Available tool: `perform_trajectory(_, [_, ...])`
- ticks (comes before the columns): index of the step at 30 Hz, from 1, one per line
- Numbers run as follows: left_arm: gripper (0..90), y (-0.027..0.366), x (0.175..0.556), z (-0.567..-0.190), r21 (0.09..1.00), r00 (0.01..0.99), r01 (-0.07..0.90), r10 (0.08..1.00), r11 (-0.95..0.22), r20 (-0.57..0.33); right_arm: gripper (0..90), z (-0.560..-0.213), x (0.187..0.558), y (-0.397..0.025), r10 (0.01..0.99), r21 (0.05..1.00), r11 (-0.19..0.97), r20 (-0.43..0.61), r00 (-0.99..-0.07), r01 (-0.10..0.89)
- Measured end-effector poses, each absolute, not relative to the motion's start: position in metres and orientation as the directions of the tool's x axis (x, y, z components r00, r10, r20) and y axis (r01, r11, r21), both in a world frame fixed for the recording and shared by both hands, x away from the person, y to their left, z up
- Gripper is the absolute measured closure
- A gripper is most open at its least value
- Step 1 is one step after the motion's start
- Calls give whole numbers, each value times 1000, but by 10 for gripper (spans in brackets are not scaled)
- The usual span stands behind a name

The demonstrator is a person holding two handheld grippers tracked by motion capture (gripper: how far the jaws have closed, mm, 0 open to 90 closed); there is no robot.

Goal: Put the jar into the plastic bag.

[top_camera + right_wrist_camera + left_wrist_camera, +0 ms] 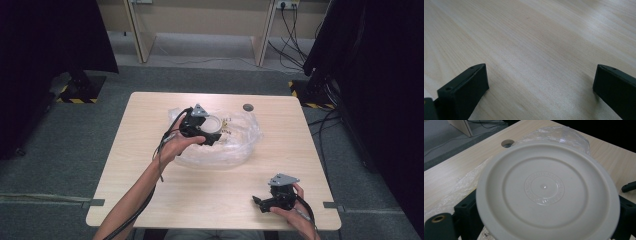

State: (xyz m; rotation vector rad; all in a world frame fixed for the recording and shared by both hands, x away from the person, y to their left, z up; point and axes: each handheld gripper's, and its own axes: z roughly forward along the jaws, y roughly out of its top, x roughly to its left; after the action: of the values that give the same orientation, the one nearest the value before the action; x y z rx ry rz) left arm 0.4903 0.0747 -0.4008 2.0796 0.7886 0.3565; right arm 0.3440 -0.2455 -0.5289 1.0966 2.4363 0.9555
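Centrally on the tabletop, slightly toward its far edge, the left gripper grasps a round white lid between its black jaws; the jaw blocks show at either side of the disc in the left gripper view, pressed against its rim. Lid material: opaque off-white plastic, smooth and matte, with a raised outer rim, one concentric step, and a small embossed ring of lettering around a centre pip; the lettering is too fine to read. Beneath and around the lid lies a clear plastic bag, crinkled and glossy, bunched into a loose curved heap that runs from the tabletop's middle toward its right side. A few small dark marks show on the bag just beside the lid; cannot tell what they are. A round grey cable hole sits near the far edge, just beyond the bag. Tabletop surface: pale wood-grain laminate, rectangular with rounded corners, fine straight grain evident in the right gripper view. The right gripper rests near the near right corner, well apart from bag and lid, jaws spread wide with bare laminate between them, nothing held. Both grippers are matte black, each with a grey triangular plate on top.
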Motion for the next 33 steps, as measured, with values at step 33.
perform_trajectory(33, [98,33,558,-449,795,772,404,634,-451,-33,2,-529,344,-245,750,681,486,-3,-662,547])
